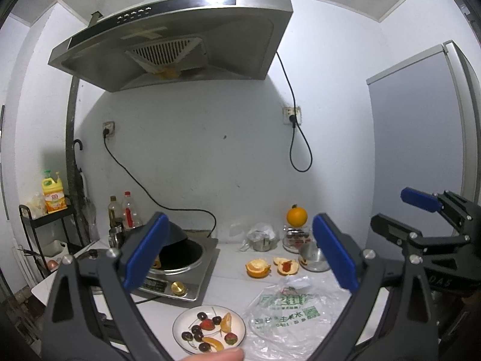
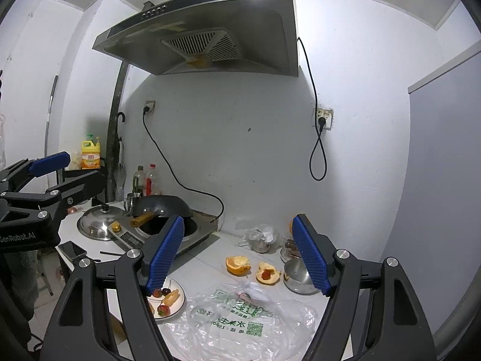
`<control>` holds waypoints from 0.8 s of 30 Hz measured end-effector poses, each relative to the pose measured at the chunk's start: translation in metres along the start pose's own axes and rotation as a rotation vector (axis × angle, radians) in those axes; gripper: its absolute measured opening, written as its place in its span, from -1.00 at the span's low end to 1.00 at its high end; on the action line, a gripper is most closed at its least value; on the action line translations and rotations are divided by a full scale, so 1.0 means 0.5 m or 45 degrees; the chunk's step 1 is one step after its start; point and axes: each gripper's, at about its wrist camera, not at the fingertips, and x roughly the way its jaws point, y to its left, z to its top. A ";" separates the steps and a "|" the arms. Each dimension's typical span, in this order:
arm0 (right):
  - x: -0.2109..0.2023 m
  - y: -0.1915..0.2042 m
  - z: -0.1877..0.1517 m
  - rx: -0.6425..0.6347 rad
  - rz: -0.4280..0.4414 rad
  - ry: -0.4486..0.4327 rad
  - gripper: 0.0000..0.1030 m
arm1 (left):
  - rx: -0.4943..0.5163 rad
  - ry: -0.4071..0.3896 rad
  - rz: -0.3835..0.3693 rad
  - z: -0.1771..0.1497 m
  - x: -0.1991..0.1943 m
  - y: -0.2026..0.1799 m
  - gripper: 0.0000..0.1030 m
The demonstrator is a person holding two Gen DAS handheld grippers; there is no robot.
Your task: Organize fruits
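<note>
A small white-walled kitchen corner. A steel range hood (image 1: 177, 39) hangs over an induction cooker (image 1: 183, 273) holding a dark wok (image 2: 163, 206). On the white counter (image 2: 210, 267), a plate of fruit (image 1: 209, 329) sits at the near edge, beside a crumpled plastic bag (image 2: 240, 322). Orange peels (image 1: 258, 267) lie further back, and a whole orange (image 1: 297, 216) stands by the wall. The left gripper (image 1: 240, 258) and right gripper (image 2: 240, 255) hover above the counter, both spread wide and holding nothing.

left hand-held gripper (image 1: 240, 252): level, jaws wide apart, empty | right hand-held gripper (image 2: 240, 258): near level, jaws wide apart, empty
</note>
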 end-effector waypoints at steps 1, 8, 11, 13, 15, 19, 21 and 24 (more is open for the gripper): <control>0.000 0.000 0.000 0.001 0.001 -0.001 0.50 | -0.002 0.003 0.000 0.000 0.002 0.000 0.89; -0.001 0.000 0.001 0.005 0.000 -0.001 0.50 | -0.001 0.004 0.003 0.000 0.004 0.001 0.89; -0.001 0.000 0.002 0.004 0.001 0.000 0.50 | 0.004 0.004 0.014 -0.003 0.007 0.000 0.89; -0.001 -0.001 0.003 0.005 0.000 -0.001 0.50 | 0.005 0.005 0.018 -0.003 0.008 0.000 0.89; -0.002 -0.001 0.003 0.006 -0.001 -0.002 0.50 | 0.007 0.005 0.020 -0.005 0.008 -0.001 0.89; -0.002 -0.001 0.003 0.005 0.000 -0.001 0.50 | 0.004 0.007 0.021 -0.005 0.008 -0.002 0.89; -0.002 0.000 0.004 0.005 0.001 0.000 0.50 | 0.001 0.008 0.020 -0.005 0.009 -0.001 0.89; -0.002 -0.001 0.003 0.006 0.000 -0.001 0.50 | -0.006 0.010 0.020 -0.006 0.008 0.000 0.89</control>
